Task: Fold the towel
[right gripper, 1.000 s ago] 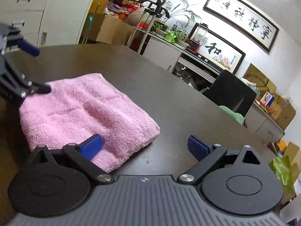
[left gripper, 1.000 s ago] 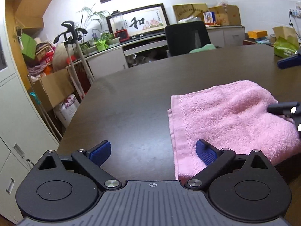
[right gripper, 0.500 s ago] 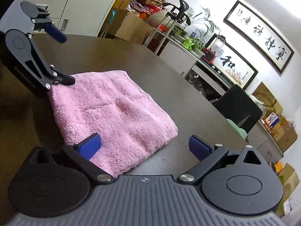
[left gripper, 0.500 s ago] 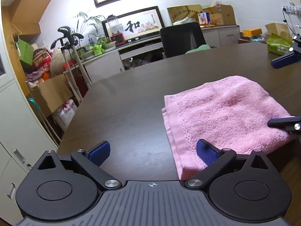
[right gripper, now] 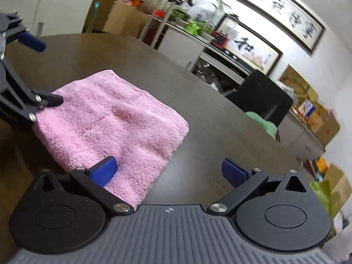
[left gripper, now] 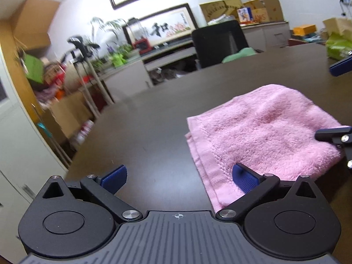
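Observation:
A pink towel [left gripper: 261, 129] lies folded into a thick rectangle on the dark table [left gripper: 143, 132]. My left gripper [left gripper: 179, 176] stands open at the towel's near left corner, its right blue pad over the hem, its left pad over bare table. In the right wrist view the same towel [right gripper: 114, 118] lies to the left, and my right gripper [right gripper: 168, 170] is open, its left pad over the towel's near edge. Each gripper shows in the other's view: the right gripper [left gripper: 336, 101] at the far right edge, the left gripper [right gripper: 26, 74] at the far left. Neither holds cloth.
A black office chair [left gripper: 220, 41] stands behind the table's far edge. Cabinets, cardboard boxes [left gripper: 224, 11], plants and framed calligraphy [left gripper: 167, 28] line the wall. A green bag [left gripper: 338, 48] sits at the far right of the table. White cabinets [left gripper: 13, 154] stand to the left.
Both grippers have drawn back and shifted a little; the towel now sits a bit farther from the left camera. The towel lies still and both grippers stay open.

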